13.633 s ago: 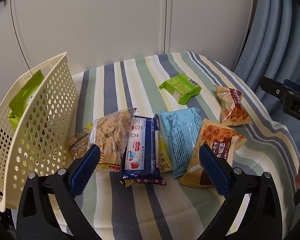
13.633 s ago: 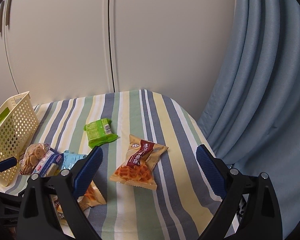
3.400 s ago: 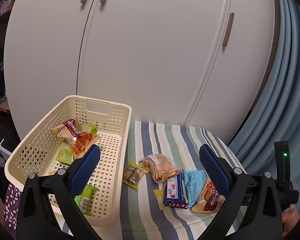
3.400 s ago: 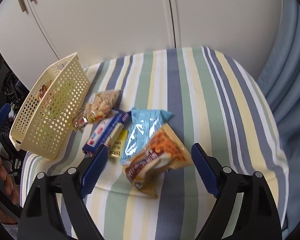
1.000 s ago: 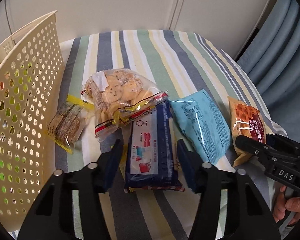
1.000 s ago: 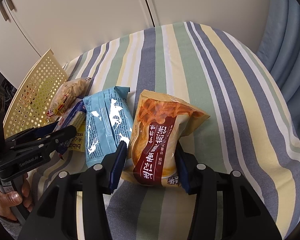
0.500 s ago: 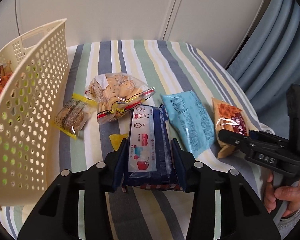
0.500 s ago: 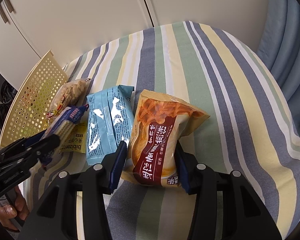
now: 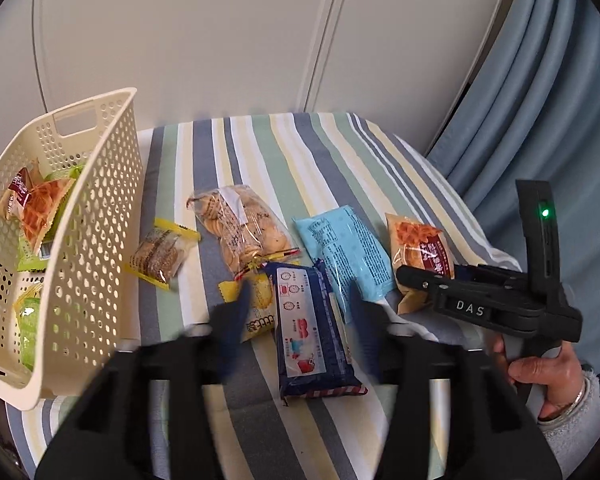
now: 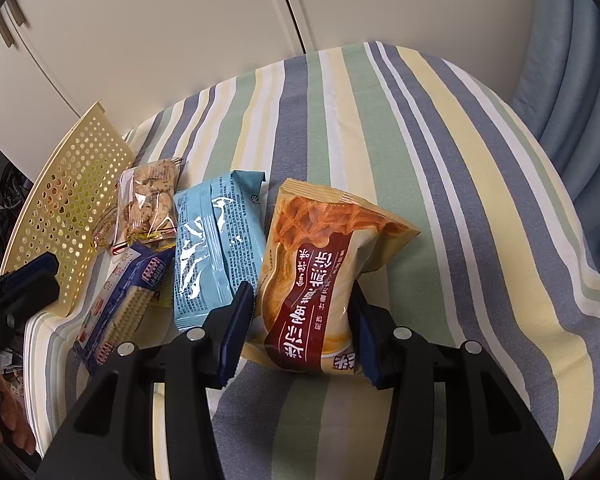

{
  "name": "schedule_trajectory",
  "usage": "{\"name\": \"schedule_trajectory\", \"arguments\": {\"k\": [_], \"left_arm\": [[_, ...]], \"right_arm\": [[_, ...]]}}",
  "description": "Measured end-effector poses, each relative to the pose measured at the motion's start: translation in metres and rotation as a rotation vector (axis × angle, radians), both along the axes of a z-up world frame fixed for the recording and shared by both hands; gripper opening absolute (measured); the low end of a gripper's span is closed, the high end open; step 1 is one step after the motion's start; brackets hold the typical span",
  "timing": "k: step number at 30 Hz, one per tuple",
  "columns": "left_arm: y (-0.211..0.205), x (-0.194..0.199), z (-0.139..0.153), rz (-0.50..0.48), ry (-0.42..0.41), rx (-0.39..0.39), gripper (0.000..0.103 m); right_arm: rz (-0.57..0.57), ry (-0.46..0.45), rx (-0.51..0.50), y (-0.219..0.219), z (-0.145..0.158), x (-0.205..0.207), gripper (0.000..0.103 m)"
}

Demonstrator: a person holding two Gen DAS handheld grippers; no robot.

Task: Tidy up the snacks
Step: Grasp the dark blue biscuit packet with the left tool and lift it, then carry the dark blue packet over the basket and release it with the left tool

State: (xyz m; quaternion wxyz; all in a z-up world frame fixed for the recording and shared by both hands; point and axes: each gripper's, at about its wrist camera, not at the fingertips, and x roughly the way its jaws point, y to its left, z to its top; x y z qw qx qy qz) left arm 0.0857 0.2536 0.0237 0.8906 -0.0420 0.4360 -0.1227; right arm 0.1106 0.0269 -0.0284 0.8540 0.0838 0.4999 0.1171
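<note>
A dark blue biscuit packet (image 9: 308, 320) lies on the striped table, its far end propped on a yellow packet (image 9: 260, 312). My left gripper (image 9: 300, 314) straddles it, fingers motion-blurred and standing apart from its sides, open. An orange waffle packet (image 10: 320, 248) is pinched at its near end by my right gripper (image 10: 302, 320), shut on it; the left wrist view shows this from the side at the waffle packet (image 9: 420, 244). A cream perforated basket (image 9: 92, 240) at the left holds a waffle packet and several green packets.
On the cloth lie a clear cookie bag (image 9: 244, 228), a small yellow-edged cracker packet (image 9: 160, 252) and a light blue packet (image 9: 348, 252). A person's hand (image 9: 540, 368) holds the right gripper. Blue curtain (image 9: 540, 120) hangs at the right; white cupboard doors stand behind.
My left gripper's fingers, shut on the dark blue packet half a second ago, have spread apart and the view has pulled back. The right gripper keeps its hold on the waffle packet.
</note>
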Motion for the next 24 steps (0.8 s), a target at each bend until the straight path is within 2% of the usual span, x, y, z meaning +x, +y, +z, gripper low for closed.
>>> {"name": "schedule_trajectory", "arguments": {"k": [1, 4, 8, 9, 10, 11, 14, 18, 24], "left_arm": [[-0.004, 0.001, -0.002, 0.003, 0.002, 0.007, 0.085], [-0.016, 0.007, -0.016, -0.002, 0.031, 0.020, 0.086], [-0.026, 0.018, -0.040, -0.001, 0.087, 0.076, 0.086], [-0.027, 0.020, -0.046, -0.004, 0.099, 0.082, 0.084], [-0.028, 0.022, -0.051, -0.007, 0.111, 0.090, 0.073], [-0.028, 0.023, -0.056, -0.011, 0.123, 0.095, 0.058], [-0.027, 0.021, -0.062, -0.015, 0.130, 0.066, 0.046], [-0.027, 0.011, -0.053, -0.019, 0.086, 0.061, 0.045], [-0.021, -0.003, -0.022, -0.009, -0.007, 0.040, 0.045]], "right_arm": [[-0.001, 0.001, 0.004, 0.000, 0.000, 0.000, 0.048], [-0.002, 0.003, 0.013, -0.002, 0.000, 0.000, 0.048], [0.002, 0.003, 0.009, -0.002, -0.001, 0.001, 0.048], [0.003, 0.003, 0.010, -0.002, -0.001, 0.001, 0.048], [0.003, 0.004, 0.012, -0.002, -0.001, 0.001, 0.048], [0.003, 0.005, 0.015, -0.002, -0.001, 0.001, 0.048], [0.005, 0.008, 0.021, -0.005, -0.001, 0.002, 0.048], [0.009, 0.014, 0.018, -0.005, -0.002, 0.003, 0.050], [0.002, 0.027, 0.007, -0.003, -0.004, 0.006, 0.056]]}}
